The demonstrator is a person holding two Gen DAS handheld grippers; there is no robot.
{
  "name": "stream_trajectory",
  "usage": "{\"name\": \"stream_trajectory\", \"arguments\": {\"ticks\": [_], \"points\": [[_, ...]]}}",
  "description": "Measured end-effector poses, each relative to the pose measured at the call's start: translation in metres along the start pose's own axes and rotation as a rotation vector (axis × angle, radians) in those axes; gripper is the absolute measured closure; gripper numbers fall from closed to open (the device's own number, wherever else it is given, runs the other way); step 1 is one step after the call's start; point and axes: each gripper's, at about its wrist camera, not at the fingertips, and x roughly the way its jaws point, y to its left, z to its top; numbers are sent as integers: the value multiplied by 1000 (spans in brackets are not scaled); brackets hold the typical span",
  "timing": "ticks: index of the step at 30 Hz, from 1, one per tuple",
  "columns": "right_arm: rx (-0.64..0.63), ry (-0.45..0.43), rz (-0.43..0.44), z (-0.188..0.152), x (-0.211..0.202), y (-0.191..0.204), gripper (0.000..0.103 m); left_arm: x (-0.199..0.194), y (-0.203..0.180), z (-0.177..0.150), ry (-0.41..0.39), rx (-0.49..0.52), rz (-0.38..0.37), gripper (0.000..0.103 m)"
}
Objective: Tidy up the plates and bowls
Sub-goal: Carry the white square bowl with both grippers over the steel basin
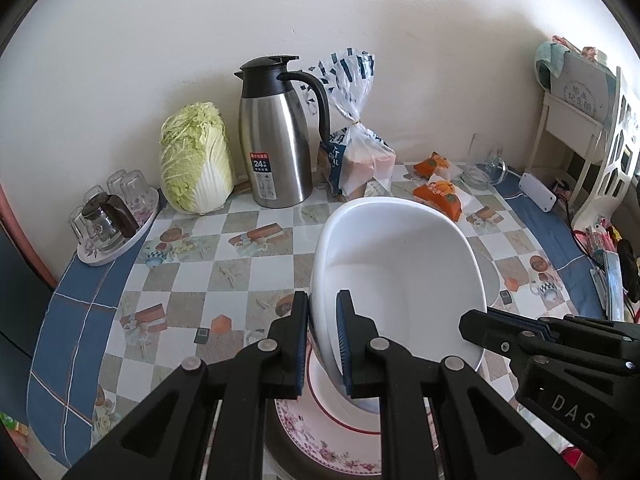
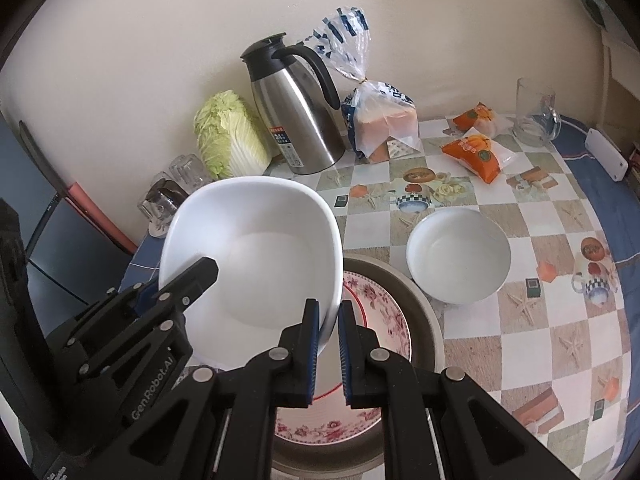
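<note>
A large white bowl [image 1: 404, 272] is held in the air between both grippers, above a floral plate [image 1: 320, 440] that rests on a wider grey plate [image 2: 424, 320]. My left gripper [image 1: 323, 344] is shut on the bowl's left rim. My right gripper [image 2: 328, 344] is shut on the bowl's right rim [image 2: 332, 308]; it also shows in the left wrist view [image 1: 500, 328]. The bowl [image 2: 256, 264] and the left gripper [image 2: 176, 284] show in the right wrist view. A smaller white bowl [image 2: 460, 256] sits on the table right of the plates [image 2: 384, 312].
At the back stand a steel thermos jug [image 1: 276, 140], a napa cabbage [image 1: 196, 160], a bagged loaf [image 1: 356, 160], orange snack packs [image 1: 440, 192] and a glass mug [image 1: 484, 162]. A tray of glasses [image 1: 112, 216] sits at the left edge. A white shelf [image 1: 580, 128] stands right.
</note>
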Motion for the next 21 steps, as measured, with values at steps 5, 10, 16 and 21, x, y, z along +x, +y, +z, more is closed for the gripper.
{"name": "stream_trajectory", "arguments": {"ticks": [5,10,16,21], "points": [[-4,9,9,-5,-3,-3,92,-1,-4,-4,17,5,5,89],[-3,27,18,-8,-2,-7,92,0,-6,-10,42,4,9,88],[-9,39,25,-10,-1,-5,92,2,-1,-13,69,-18,0,88],[-15,55,26,-12,3,-3,92,4,1,-16,90,-17,6,88]]}}
